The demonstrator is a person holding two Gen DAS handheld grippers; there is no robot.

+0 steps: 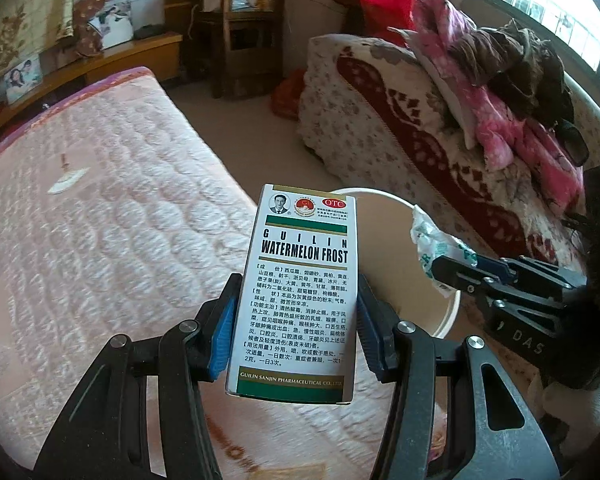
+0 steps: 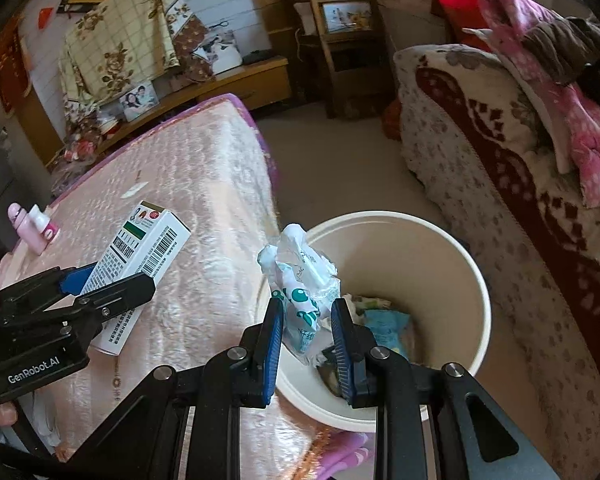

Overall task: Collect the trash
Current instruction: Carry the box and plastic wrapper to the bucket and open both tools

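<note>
My left gripper (image 1: 296, 312) is shut on a white and green medicine box (image 1: 300, 284) marked "Guilin Watermelon Frost", held above the pink bed near the bin; the box also shows in the right wrist view (image 2: 148, 256). My right gripper (image 2: 306, 320) is shut on a crumpled white and green plastic wrapper (image 2: 300, 276), held over the near rim of the cream trash bin (image 2: 452, 264). The wrapper also shows in the left wrist view (image 1: 432, 248). The bin (image 1: 380, 196) holds several wrappers, among them a blue packet (image 2: 388, 328).
A pink quilted bed (image 2: 204, 184) lies on the left, with a pink bottle (image 2: 24, 224) and a small white scrap (image 1: 66, 182) on it. A sofa with a red and cream blanket (image 2: 500, 168) and piled clothes stands right. A wooden shelf (image 2: 340, 40) is at the back.
</note>
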